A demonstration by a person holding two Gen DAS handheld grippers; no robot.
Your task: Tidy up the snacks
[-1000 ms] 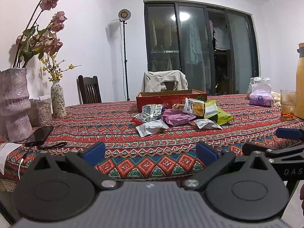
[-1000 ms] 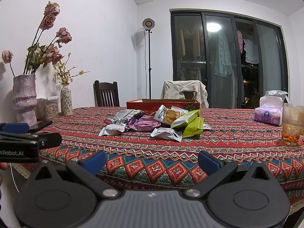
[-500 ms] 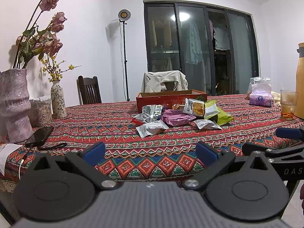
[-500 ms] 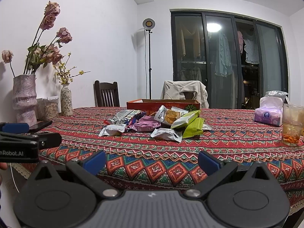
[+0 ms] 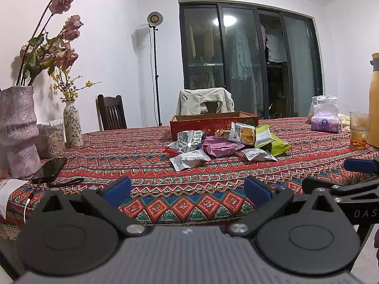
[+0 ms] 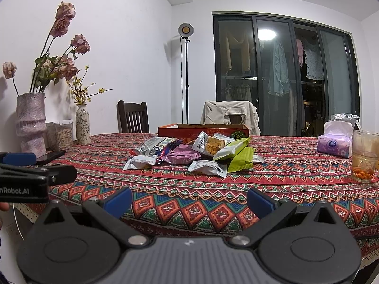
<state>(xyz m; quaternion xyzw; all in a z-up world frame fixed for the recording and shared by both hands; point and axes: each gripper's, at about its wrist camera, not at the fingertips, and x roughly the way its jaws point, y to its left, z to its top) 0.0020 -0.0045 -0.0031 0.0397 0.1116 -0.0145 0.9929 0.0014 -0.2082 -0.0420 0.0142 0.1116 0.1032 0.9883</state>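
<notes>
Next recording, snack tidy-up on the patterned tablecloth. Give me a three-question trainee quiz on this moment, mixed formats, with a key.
1. True or false: the left gripper is shut on a snack packet.
2. Multiple choice: the red cardboard box sits A) behind the snack pile, B) in front of it, C) on the chair.
3. Fill in: the purple tissue pack lies to the ___ of the pile in the right wrist view.

Key: 1 false, both the left and the right gripper are open and empty; 2 A; 3 right.
</notes>
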